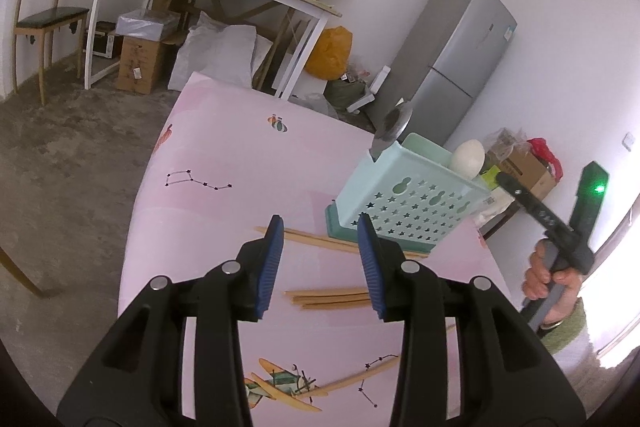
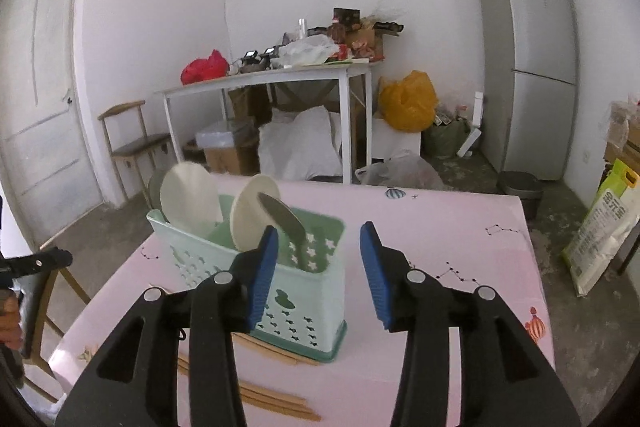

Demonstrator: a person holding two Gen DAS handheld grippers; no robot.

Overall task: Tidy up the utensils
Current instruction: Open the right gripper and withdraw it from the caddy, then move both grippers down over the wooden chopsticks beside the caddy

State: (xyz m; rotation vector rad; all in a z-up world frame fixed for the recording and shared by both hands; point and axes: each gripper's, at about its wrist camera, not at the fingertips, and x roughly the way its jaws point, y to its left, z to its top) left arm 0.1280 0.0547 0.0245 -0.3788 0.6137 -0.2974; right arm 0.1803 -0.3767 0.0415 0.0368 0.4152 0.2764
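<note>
A mint-green utensil caddy (image 2: pixel 304 303) stands on the pink tablecloth (image 2: pixel 440 227). Two white spoons (image 2: pixel 192 203) and a metal spoon (image 2: pixel 284 219) lean upright in it. My right gripper (image 2: pixel 319 231) hovers just in front of the caddy, open, with nothing between its pads. In the left wrist view the caddy (image 1: pixel 404 203) sits ahead to the right, with the metal spoon (image 1: pixel 394 125) sticking out. My left gripper (image 1: pixel 320 227) is open above loose wooden chopsticks (image 1: pixel 332 297) lying on the cloth, holding nothing. More chopsticks (image 1: pixel 320 239) lie against the caddy's base.
A hand (image 1: pixel 548 275) holds the other gripper at the right of the left wrist view. Beyond the table stand a cluttered white table (image 2: pixel 280 75), a grey fridge (image 2: pixel 528 59), a wooden chair (image 2: pixel 136 143) and bags on the floor. The table edge (image 1: pixel 140 227) is near on the left.
</note>
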